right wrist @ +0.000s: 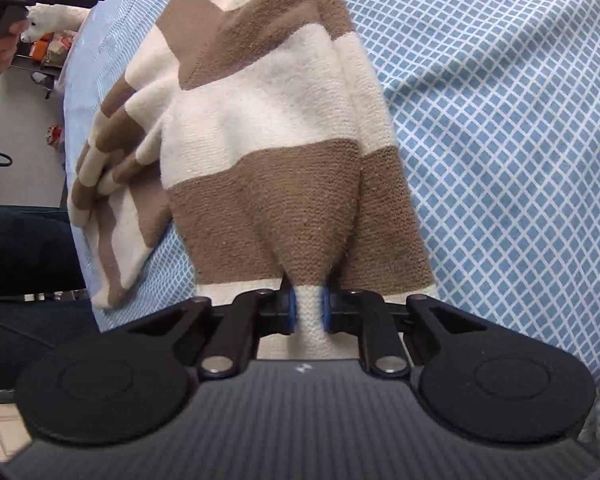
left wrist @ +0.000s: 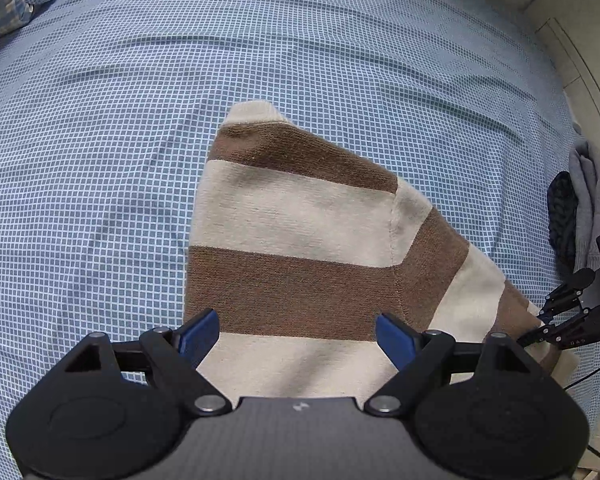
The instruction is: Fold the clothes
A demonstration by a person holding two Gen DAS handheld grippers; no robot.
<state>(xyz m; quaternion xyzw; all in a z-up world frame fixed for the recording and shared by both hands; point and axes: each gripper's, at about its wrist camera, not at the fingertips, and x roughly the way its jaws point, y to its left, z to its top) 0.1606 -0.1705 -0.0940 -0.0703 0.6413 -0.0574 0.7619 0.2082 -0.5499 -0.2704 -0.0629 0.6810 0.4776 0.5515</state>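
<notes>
Soft, even indoor light with faint shadows. Fisheye lenses bend the blue-and-white checked bedspread (left wrist: 340, 60) at the edges; both views slightly soft, no glare.

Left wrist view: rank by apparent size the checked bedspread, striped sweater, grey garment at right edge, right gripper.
1. Checked bedspread, fills most of the frame.
2. Striped sweater.
3. Grey garment and right gripper: look similar, both cut off at the edge, so not ranked.
</notes>
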